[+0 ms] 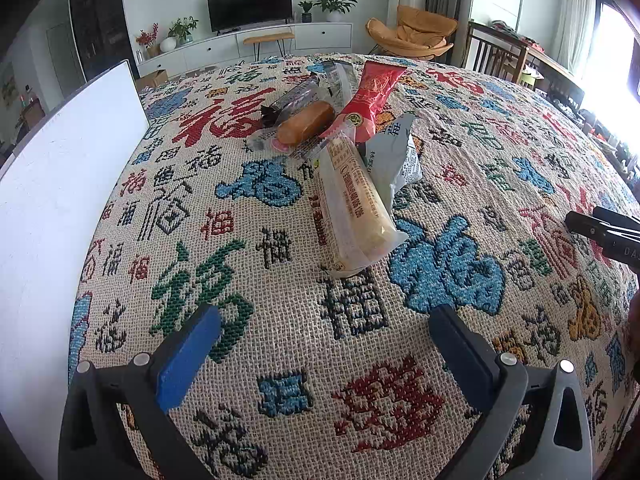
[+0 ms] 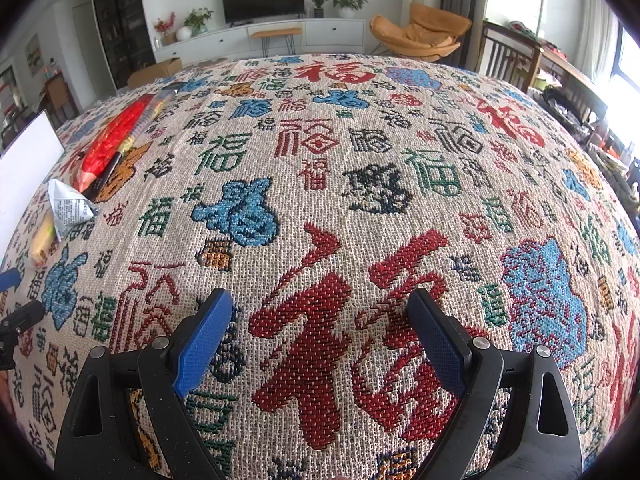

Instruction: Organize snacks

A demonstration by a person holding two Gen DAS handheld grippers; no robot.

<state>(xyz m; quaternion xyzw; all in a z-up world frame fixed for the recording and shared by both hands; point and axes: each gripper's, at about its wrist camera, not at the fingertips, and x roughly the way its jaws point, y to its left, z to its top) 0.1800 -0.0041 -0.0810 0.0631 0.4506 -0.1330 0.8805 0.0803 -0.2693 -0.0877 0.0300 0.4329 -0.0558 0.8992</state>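
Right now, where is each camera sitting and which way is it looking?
Left wrist: sits on the left tongs, open, low over the tablecloth, facing the snack pile; the right tongs' tip shows at the right edge.
Right wrist: sits on the right tongs, open, facing bare cloth; the snacks lie far left.
Both share: the red packet, white board, television.

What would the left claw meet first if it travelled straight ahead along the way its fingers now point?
Probably the long pale snack packet, the nearest item of the snack pile, lying on the patterned cloth ahead of the open left claw. Only bare cloth lies between, though depth is uncertain.
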